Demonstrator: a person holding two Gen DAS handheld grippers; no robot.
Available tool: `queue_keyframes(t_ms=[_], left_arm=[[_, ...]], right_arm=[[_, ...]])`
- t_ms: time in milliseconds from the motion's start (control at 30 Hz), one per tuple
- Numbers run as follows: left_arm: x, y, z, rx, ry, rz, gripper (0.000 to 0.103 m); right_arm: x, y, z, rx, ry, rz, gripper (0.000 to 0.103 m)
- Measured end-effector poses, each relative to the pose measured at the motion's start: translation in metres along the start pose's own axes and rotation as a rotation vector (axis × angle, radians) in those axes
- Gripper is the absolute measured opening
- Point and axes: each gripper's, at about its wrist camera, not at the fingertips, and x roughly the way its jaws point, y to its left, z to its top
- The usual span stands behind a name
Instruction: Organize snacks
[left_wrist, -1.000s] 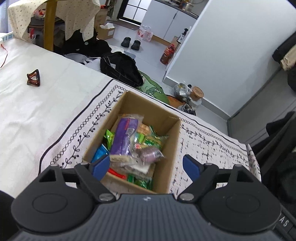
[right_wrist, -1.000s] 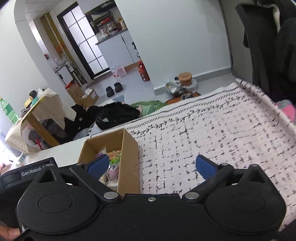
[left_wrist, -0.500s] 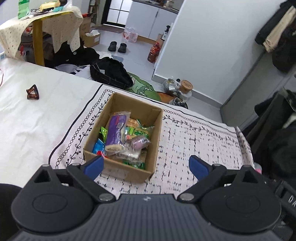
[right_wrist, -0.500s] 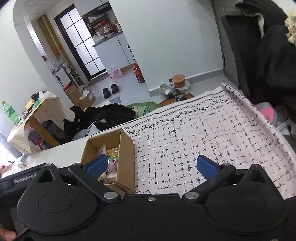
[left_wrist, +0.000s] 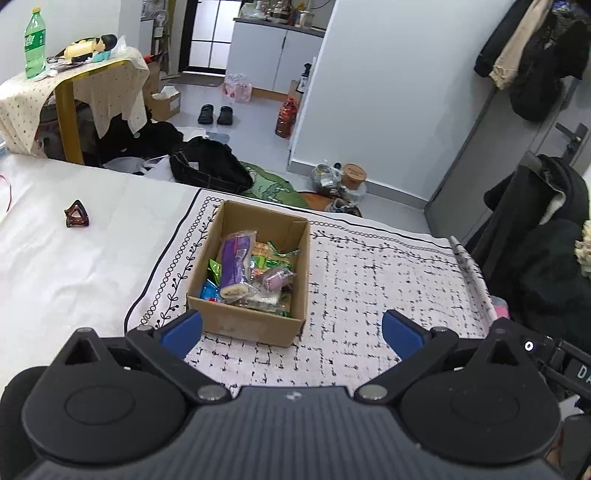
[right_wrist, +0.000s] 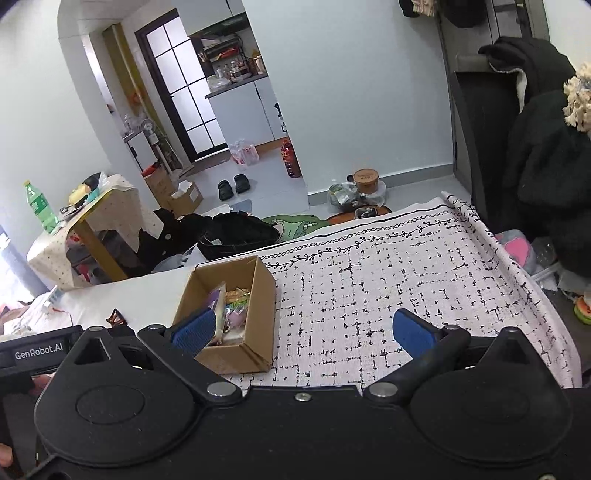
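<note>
With the left gripper (left_wrist: 291, 332) and right gripper (right_wrist: 317, 330) both spread and empty, the crinkly foil-and-plastic snack packets (left_wrist: 251, 273) heaped in the open brown cardboard box (left_wrist: 236, 326) near the patterned cloth's (left_wrist: 388, 280) left edge look light, soft and slippery, best pinched at a sealed end.

Both claws (left_wrist: 291, 332) (right_wrist: 301, 332) pulled back, higher above box (left_wrist: 255, 273).

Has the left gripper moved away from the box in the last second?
Yes. The left gripper has pulled back and up: the box now sits smaller and wholly beyond its fingertips.
</note>
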Motion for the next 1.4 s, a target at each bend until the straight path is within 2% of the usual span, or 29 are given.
queue_keyframes(t_ms=[367, 767, 933, 1400], left_arm=[[-0.037, 0.005, -0.020, 0.053, -0.035, 0.003, 0.103], [-0.072, 0.010, -0.038, 0.130, -0.068, 0.026, 0.103], [-0.082, 0.012, -0.046, 0.173, -0.075, 0.039, 0.103], [-0.102, 0.013, -0.056, 0.207, -0.107, 0.045, 0.103]], right_arm=[[-0.035, 0.005, -0.011, -0.055, -0.009, 0.002, 0.103], [-0.055, 0.005, -0.029, -0.092, -0.014, 0.013, 0.103], [-0.064, 0.006, -0.034, -0.093, -0.015, 0.024, 0.103], [-0.081, 0.010, -0.039, -0.121, -0.041, 0.015, 0.103]])
